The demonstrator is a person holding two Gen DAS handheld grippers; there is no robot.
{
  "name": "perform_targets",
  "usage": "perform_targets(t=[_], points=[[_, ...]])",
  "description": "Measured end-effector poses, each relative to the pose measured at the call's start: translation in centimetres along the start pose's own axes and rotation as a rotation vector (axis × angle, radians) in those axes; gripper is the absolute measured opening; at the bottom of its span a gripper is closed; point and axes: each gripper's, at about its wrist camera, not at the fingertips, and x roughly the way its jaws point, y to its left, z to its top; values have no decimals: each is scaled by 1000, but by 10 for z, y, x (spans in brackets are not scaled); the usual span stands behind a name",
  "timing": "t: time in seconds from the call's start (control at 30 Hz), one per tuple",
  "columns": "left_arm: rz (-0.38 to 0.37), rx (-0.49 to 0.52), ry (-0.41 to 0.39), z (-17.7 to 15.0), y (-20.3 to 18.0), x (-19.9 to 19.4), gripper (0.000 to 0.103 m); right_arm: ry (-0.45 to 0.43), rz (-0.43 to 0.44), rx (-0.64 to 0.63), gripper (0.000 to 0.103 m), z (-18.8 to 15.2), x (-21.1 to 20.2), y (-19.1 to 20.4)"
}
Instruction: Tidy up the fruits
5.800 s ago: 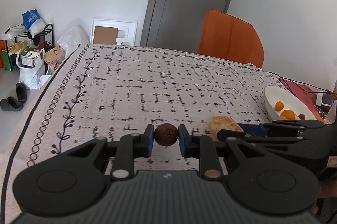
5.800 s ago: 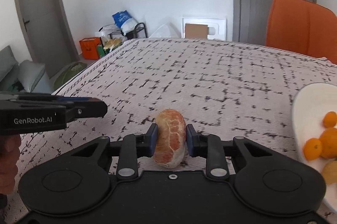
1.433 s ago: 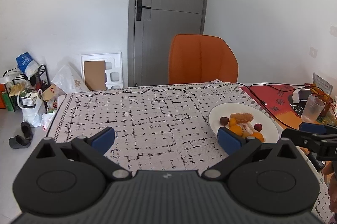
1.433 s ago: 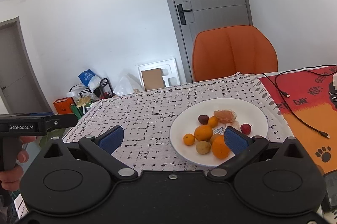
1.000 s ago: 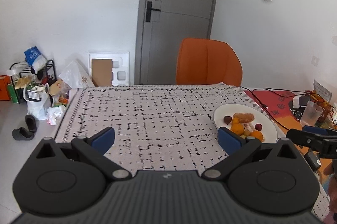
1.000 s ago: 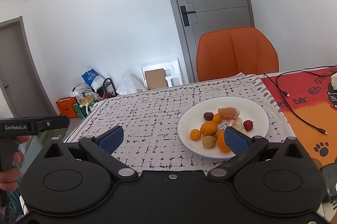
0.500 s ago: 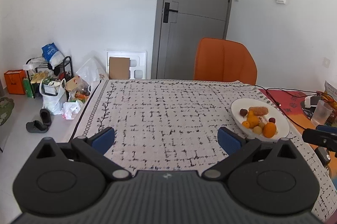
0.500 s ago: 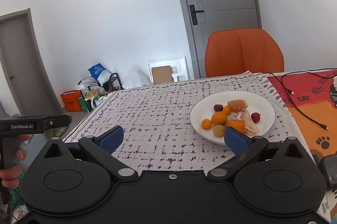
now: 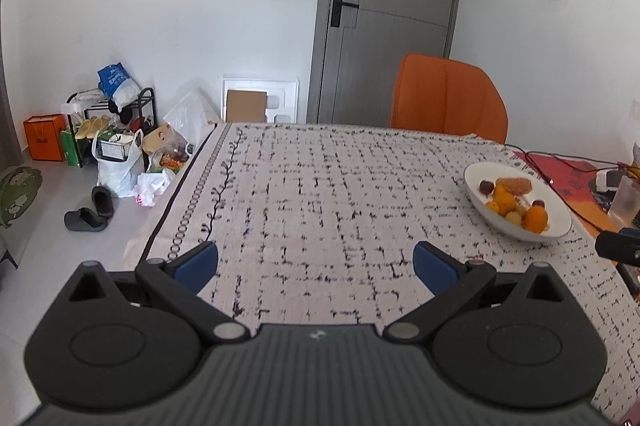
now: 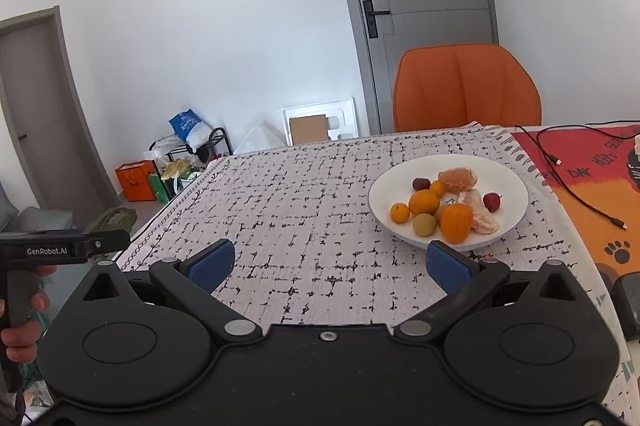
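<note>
A white plate (image 10: 512, 186) on the patterned tablecloth holds several fruits: oranges (image 10: 424, 202), a peeled citrus piece (image 10: 458, 179), a dark plum (image 10: 421, 183), a red fruit (image 10: 492, 202) and a yellow-green one (image 10: 425, 225). The plate (image 9: 480, 175) sits at the right in the left wrist view. My right gripper (image 10: 328, 264) is open and empty, pulled back in front of the plate. My left gripper (image 9: 316, 262) is open and empty over the cloth, left of the plate.
An orange chair (image 10: 466, 88) stands behind the table. A red-orange mat (image 10: 592, 186) with a black cable (image 10: 576, 198) lies to the right. A plastic cup (image 9: 626, 200) stands at the far right. Bags, a shoe rack and slippers (image 9: 86, 214) clutter the floor at left.
Both grippers held fruit earlier and are now open and empty, with those fruits on the plate. Over the last second both grippers have pulled back and away from the plate.
</note>
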Motion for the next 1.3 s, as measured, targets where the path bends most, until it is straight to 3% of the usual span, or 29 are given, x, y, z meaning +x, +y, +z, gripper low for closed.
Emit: perform_targets(t=[1.3], points=[[-26, 38, 19, -6, -8, -2, 103, 21, 12, -6, 103, -6, 2, -1]])
